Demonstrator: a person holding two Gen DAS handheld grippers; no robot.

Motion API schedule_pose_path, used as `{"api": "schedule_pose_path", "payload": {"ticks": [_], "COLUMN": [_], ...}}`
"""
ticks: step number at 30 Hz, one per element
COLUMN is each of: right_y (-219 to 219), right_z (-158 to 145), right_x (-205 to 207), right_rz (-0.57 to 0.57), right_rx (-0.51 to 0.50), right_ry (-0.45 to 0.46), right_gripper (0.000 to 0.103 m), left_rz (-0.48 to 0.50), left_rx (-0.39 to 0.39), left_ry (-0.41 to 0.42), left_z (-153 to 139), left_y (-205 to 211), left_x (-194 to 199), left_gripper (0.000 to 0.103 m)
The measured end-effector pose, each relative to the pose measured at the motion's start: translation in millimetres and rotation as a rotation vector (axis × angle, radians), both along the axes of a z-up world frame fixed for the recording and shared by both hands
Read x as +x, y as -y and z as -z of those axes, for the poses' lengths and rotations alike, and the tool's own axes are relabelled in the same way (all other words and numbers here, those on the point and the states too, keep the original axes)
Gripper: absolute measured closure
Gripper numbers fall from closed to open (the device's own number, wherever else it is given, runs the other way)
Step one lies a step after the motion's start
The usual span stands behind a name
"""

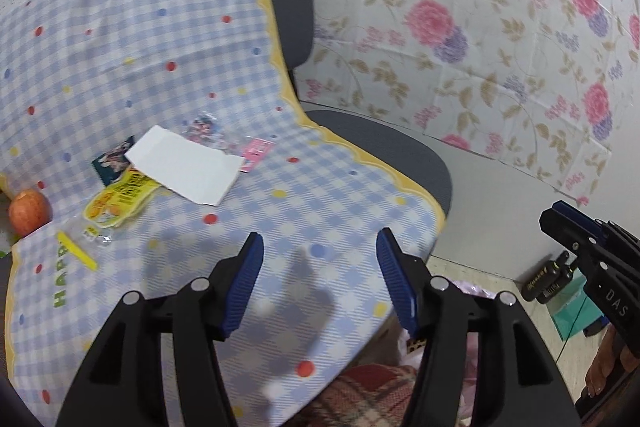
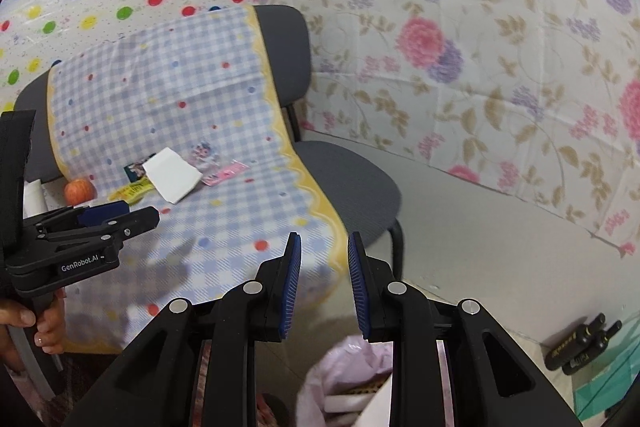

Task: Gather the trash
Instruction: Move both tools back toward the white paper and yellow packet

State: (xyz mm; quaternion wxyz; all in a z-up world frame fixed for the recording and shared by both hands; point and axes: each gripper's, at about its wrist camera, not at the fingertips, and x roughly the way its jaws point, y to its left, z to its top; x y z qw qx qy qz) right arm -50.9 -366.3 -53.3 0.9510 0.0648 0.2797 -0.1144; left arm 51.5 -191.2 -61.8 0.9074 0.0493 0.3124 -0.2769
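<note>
Trash lies on a chair draped with a blue checked cloth (image 1: 320,195): a white paper sheet (image 1: 186,165) (image 2: 172,175), a yellow wrapper (image 1: 120,201) (image 2: 132,191), a dark picture card (image 1: 114,161), a pink wrapper (image 1: 256,151) (image 2: 224,174), a clear cartoon wrapper (image 1: 204,127) and a yellow strip (image 1: 76,251). My left gripper (image 1: 320,239) (image 2: 136,213) hovers over the cloth's near part, open and empty, short of the trash. My right gripper (image 2: 324,241) (image 1: 554,217) hangs off the chair's right front edge, jaws narrowly apart with nothing between them. A pink plastic bag (image 2: 352,359) sits below it.
An apple (image 1: 28,211) (image 2: 80,191) rests at the cloth's left edge. The grey chair seat (image 1: 400,147) shows to the right of the cloth. Floral sheeting (image 1: 480,47) covers the wall. Two black bottles (image 2: 580,347) stand on the floor at the right. A hand (image 2: 44,331) holds the left gripper's handle.
</note>
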Motion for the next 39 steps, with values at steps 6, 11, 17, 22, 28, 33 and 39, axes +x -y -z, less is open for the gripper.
{"api": "schedule_pose_path", "payload": {"ticks": [6,11,17,22,28,33,39], "right_y": [-28,-52,-77,-89,-97,-99,-93], "right_z": [-16,-25,-29,-37,-25,13,52], "right_x": [33,66,107,141,187,228,272], "right_rz": [-0.082,-0.154,-0.219,-0.264,-0.311,-0.337,-0.31], "right_rx": [-0.006,-0.008,0.016,0.04,0.074,0.124,0.16], "right_ry": [0.021,0.022,0.016,0.02,-0.022,-0.121,-0.219], "right_gripper": [0.076,0.076,0.076,0.076,0.073,0.064,0.048], "left_rz": [-0.087,-0.161,-0.243,-0.32,-0.389,-0.434,-0.439], "left_rx": [0.005,0.011,0.009,0.001,0.027,0.074,0.087], "left_ry": [0.022,0.017,0.016,0.026,0.025,-0.044,-0.085], "left_z": [-5,-4,-7,-17,-17,7,24], "left_y": [-34,-63,-98,-129,-155,-165,-165], "left_x": [19,36,57,78,104,130,147], "left_gripper": [0.04,0.038,0.038,0.038,0.031,0.025,0.025]}}
